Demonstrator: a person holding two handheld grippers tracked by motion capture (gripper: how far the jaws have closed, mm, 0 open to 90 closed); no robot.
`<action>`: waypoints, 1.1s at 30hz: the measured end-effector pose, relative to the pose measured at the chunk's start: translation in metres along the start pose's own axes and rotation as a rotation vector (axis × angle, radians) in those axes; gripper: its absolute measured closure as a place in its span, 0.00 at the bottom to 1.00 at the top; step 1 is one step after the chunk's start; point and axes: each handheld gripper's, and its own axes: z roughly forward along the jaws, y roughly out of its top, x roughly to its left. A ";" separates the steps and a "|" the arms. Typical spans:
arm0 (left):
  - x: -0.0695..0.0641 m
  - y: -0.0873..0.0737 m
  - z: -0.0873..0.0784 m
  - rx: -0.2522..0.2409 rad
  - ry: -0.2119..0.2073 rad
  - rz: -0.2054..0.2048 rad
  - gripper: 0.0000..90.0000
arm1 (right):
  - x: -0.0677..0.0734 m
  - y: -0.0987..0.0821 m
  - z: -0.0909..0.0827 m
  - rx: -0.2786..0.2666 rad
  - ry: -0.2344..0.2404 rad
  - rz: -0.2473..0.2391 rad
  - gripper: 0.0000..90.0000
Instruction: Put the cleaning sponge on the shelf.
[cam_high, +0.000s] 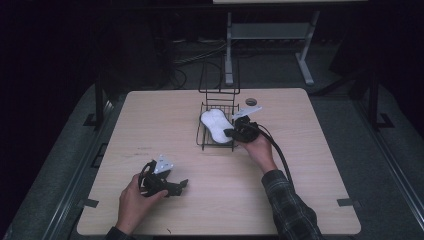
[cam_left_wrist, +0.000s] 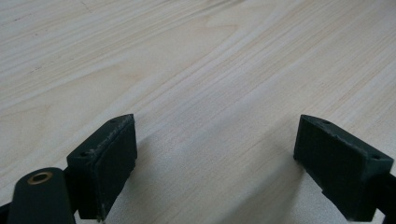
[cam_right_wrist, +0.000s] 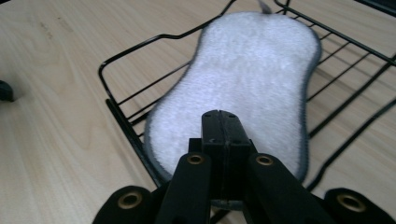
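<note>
**Gripping the white pad at the wire rack**

Pinching hard, the right gripper (cam_right_wrist: 223, 122) has its two black jaws pressed flat together, and the near edge of the white pad (cam_right_wrist: 243, 79) is caught between them — the pad's grey rim disappears under the jaw tips. The pad itself is fluffy and white, shaped like a peanut with a narrow waist, and edged all round with a thin grey border. It lies in the black wire rack (cam_right_wrist: 122, 122), its near end riding up over the rack's front rail while the far end rests on the thin cross wires.

From the high view, the rack (cam_high: 202, 141) sits near the middle of the light wooden table (cam_high: 310, 200), with a tall wire back rising at its far side. The pad (cam_high: 215, 125) fills most of the rack's left half, and the right gripper (cam_high: 235, 131) comes at it from the right side, hand and checked sleeve trailing behind with a thick black cable.

Over at the near left, the left gripper (cam_high: 181, 185) rests low over bare tabletop, well apart from the rack — its jaws spread wide with nothing but wood grain between them. A small dark round hole (cam_high: 250, 101) sits in the table just beyond the rack.
</note>
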 end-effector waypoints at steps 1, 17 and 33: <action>0.000 0.000 0.000 0.000 0.000 0.000 0.14 | 0.002 0.000 0.001 0.000 0.006 -0.008 1.00; 0.000 0.000 0.000 0.001 -0.001 0.001 0.14 | 0.005 0.001 -0.019 -0.043 0.010 -0.006 1.00; 0.000 0.000 0.000 -0.004 0.001 -0.003 0.14 | -0.009 -0.048 -0.078 -0.032 -0.083 0.066 0.45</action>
